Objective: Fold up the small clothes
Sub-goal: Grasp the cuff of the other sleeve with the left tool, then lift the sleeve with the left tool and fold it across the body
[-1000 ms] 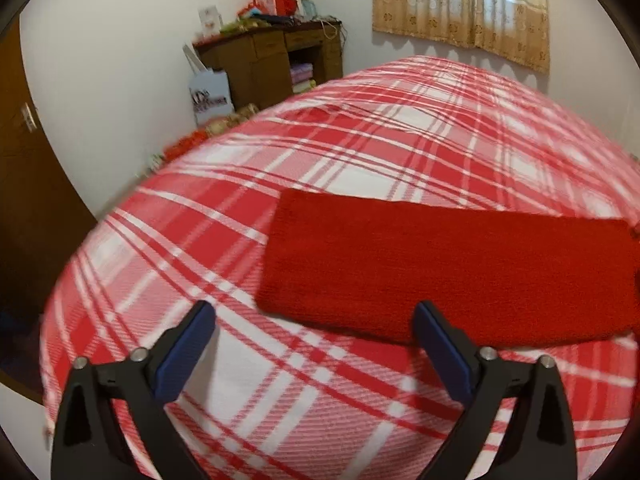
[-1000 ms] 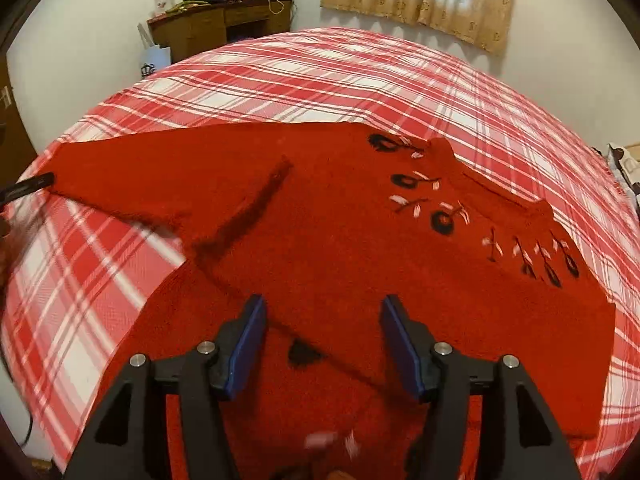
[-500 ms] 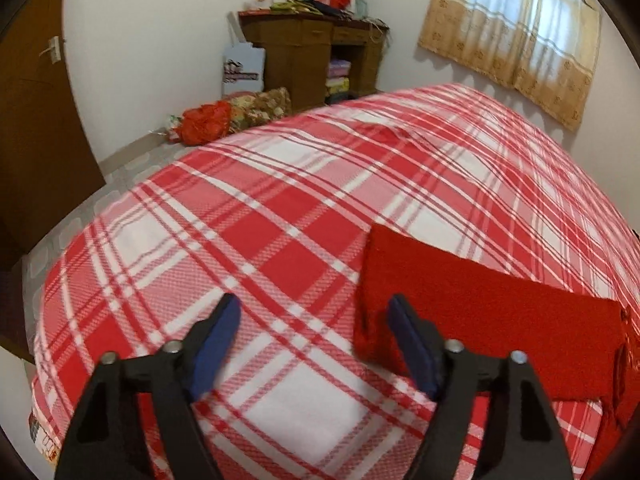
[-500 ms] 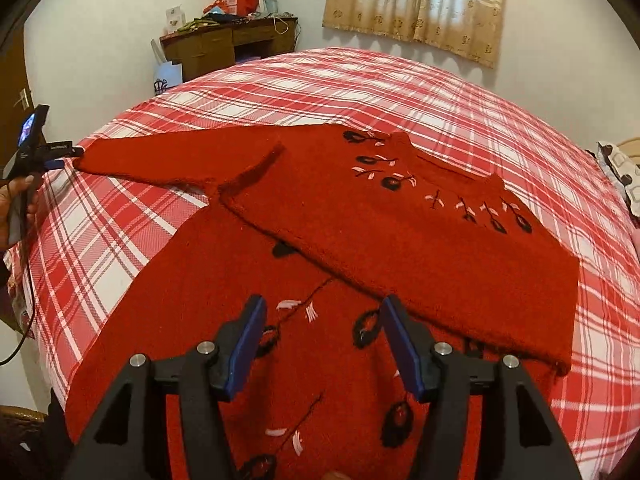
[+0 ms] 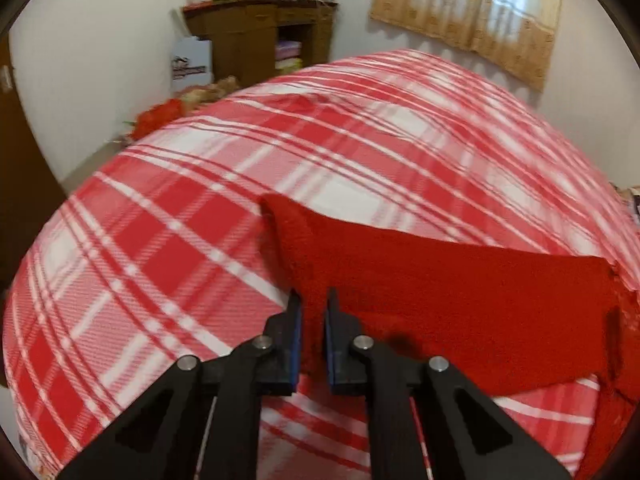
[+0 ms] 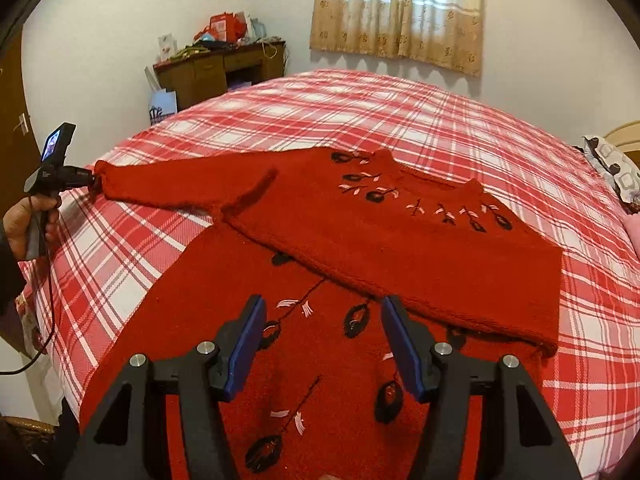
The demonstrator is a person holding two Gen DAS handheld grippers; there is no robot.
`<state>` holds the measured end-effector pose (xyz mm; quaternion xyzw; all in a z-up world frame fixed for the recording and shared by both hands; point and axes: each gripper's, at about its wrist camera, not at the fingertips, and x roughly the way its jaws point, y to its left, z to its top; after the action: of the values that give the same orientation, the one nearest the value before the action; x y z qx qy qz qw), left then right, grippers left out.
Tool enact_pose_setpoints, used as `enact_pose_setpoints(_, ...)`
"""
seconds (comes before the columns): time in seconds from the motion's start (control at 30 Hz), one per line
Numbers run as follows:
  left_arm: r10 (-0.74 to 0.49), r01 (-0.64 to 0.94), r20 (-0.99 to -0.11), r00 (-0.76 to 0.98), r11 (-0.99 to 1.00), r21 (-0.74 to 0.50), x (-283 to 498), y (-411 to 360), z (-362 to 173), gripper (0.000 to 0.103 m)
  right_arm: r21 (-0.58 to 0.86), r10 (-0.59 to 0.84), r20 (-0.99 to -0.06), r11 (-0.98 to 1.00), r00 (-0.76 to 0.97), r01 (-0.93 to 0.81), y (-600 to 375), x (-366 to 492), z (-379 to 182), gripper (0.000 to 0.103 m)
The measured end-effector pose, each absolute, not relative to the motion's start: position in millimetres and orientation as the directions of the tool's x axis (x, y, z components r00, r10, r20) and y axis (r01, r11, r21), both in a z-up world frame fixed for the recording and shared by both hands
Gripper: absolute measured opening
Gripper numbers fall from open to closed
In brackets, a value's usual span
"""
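Since a moment ago: left gripper [image 5: 313,300] has slid over to the sleeve [image 5: 440,280] and its jaws have just been closing, now clamped on the cuff edge.
Right gripper [image 6: 323,308]: jaws apart, empty, hovering above the sweater [image 6: 360,240].
Sweater: flat on the plaid bed [image 6: 400,120], one side folded over, sleeve stretched out left.
Why: cuff pinched, likely to carry the sleeve across the body.
Only in right view: whole garment, hand [image 6: 32,220] holding the left tool.
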<state>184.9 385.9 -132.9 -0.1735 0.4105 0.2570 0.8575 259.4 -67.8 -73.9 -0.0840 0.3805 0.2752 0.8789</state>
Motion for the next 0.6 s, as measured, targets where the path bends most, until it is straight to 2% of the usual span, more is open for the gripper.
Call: enact_pose_setpoints(0.6, 0.229, -0.450, -0.697, 0.680, 0.880, -0.150, 193, 330, -55, 0.010, 0.097, 0.424, -0.680, 0.860, 0.598, -0.500, -117, 233, -57, 0.061)
